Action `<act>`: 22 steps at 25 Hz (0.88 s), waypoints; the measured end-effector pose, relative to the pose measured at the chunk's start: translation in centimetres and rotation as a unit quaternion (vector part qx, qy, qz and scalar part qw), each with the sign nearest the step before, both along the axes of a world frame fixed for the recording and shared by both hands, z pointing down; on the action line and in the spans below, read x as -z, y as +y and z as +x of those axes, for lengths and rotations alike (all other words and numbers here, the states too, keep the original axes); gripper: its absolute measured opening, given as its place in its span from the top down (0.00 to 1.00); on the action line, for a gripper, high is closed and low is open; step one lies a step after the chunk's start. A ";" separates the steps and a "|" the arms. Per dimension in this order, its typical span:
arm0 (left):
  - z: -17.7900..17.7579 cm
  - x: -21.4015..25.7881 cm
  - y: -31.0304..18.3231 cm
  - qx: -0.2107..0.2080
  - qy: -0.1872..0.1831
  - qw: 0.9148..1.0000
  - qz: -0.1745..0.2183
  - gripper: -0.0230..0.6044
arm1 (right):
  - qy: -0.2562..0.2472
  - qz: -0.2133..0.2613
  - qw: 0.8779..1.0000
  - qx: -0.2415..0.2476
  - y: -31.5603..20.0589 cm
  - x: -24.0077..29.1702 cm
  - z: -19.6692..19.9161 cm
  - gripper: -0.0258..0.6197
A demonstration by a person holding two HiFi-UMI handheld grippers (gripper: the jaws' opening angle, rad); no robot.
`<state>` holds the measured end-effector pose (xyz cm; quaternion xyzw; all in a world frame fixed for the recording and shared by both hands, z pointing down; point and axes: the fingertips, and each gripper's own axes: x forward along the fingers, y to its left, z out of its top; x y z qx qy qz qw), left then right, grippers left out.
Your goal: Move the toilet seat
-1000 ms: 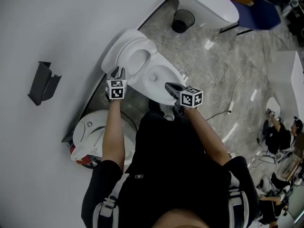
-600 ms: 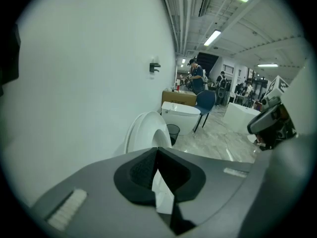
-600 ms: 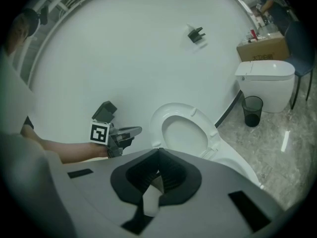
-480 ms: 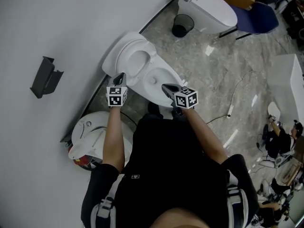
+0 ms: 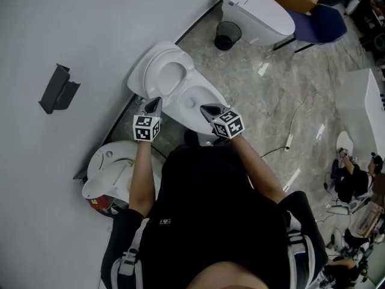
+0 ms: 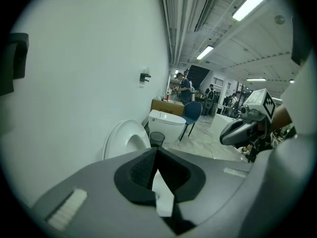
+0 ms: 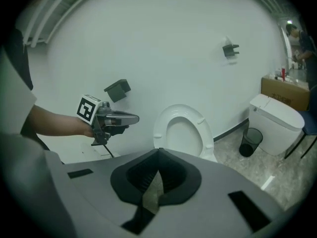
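The white toilet seat (image 5: 163,71) stands raised, leaning back toward the wall above the open bowl (image 5: 195,104). In the right gripper view the seat (image 7: 183,130) is an upright ring ahead of me. My left gripper (image 5: 154,103) hovers just short of the seat's lower left edge, shut with nothing in it. It appears again in the right gripper view as the left gripper (image 7: 130,118). My right gripper (image 5: 204,108) is over the bowl's near rim, also shut and empty. Neither touches the seat (image 6: 124,140).
A black waste bin (image 5: 225,36) stands beyond the toilet beside a second white toilet (image 5: 258,11) and a blue chair (image 5: 322,18). Another white fixture (image 5: 114,170) sits at my left. A black holder (image 5: 58,89) hangs on the wall. A cable (image 5: 295,125) runs over the floor.
The left gripper's jaws have closed and it has drawn back a little from the seat's edge. The right gripper has shifted slightly left. The seat has stayed raised.
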<state>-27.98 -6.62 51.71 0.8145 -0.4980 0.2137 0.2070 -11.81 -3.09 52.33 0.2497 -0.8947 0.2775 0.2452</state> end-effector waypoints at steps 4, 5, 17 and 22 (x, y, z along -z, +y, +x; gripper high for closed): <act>1.6 0.6 1.6 -0.016 0.005 1.000 0.003 0.97 | 0.022 0.048 0.998 0.017 0.0 1.2 0.3 0.96; 1.9 0.7 1.9 -0.019 0.008 1.000 0.004 0.97 | 0.028 0.062 0.997 0.024 0.0 1.5 0.3 0.96; 2.2 2.5 3.9 -0.043 0.013 0.999 0.015 0.97 | 0.046 0.131 0.989 0.049 -1.4 3.7 -0.8 0.96; 1.8 2.7 4.0 -0.043 0.011 0.999 0.016 0.97 | 0.051 0.135 0.988 0.051 -1.8 3.9 -0.8 0.96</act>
